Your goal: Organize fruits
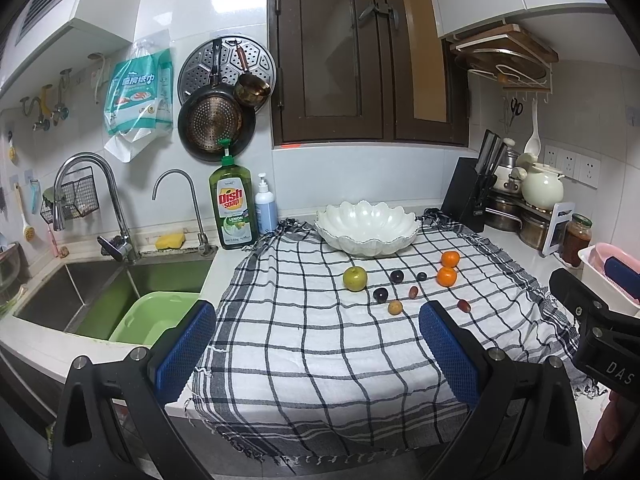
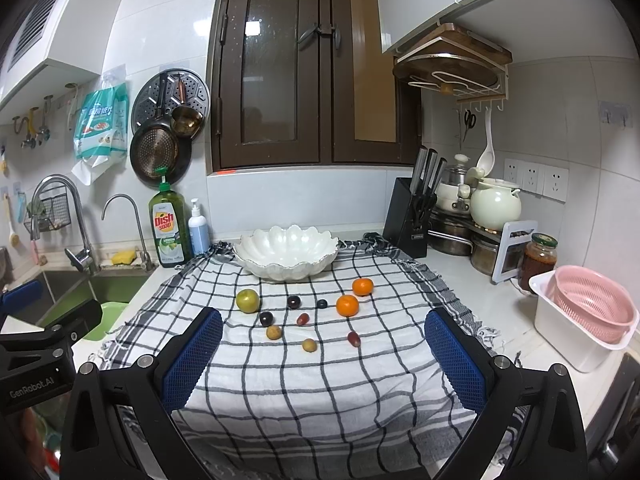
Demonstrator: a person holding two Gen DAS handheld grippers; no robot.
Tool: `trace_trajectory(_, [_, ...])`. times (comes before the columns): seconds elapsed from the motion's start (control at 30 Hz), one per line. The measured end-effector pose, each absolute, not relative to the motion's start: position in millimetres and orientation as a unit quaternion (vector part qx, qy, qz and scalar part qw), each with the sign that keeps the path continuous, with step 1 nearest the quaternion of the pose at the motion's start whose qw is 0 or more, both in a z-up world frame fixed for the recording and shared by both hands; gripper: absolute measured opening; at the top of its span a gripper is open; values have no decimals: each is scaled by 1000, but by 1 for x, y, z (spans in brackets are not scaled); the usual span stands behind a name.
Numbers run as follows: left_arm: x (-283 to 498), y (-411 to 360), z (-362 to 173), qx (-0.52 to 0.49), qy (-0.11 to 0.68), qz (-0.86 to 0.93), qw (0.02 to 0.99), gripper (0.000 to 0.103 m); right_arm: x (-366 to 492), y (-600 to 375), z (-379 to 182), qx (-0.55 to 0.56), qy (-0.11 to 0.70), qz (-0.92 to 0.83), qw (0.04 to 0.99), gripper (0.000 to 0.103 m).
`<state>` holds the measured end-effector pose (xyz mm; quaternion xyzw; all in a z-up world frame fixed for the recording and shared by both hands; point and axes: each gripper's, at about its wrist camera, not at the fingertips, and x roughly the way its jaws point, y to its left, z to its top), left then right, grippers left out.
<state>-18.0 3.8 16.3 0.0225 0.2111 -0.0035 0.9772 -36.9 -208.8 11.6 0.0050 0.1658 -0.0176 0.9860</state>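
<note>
A white scalloped bowl (image 1: 366,229) (image 2: 286,253) stands empty at the back of a checked cloth (image 1: 320,344) (image 2: 320,376). In front of it lie a green apple (image 1: 355,278) (image 2: 247,300), two oranges (image 1: 447,276) (image 2: 347,305), dark plums (image 1: 397,276) (image 2: 294,301), red grapes (image 1: 464,305) (image 2: 353,339) and small tan fruits (image 1: 395,307) (image 2: 309,345). My left gripper (image 1: 316,344) is open and empty, short of the fruit. My right gripper (image 2: 324,352) is open and empty, also short of the fruit.
A sink (image 1: 100,288) with a green basin (image 1: 152,316) lies left, with dish soap (image 1: 233,205) behind. A knife block (image 2: 414,216), pots, a jar (image 2: 537,261) and a white tub with a pink colander (image 2: 588,316) stand on the right.
</note>
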Motion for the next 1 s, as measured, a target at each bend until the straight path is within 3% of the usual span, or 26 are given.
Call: trace_trajectory(1.0, [-1, -4, 23, 24, 221, -4, 975, 103, -27, -208, 11, 5, 180, -17, 984, 103])
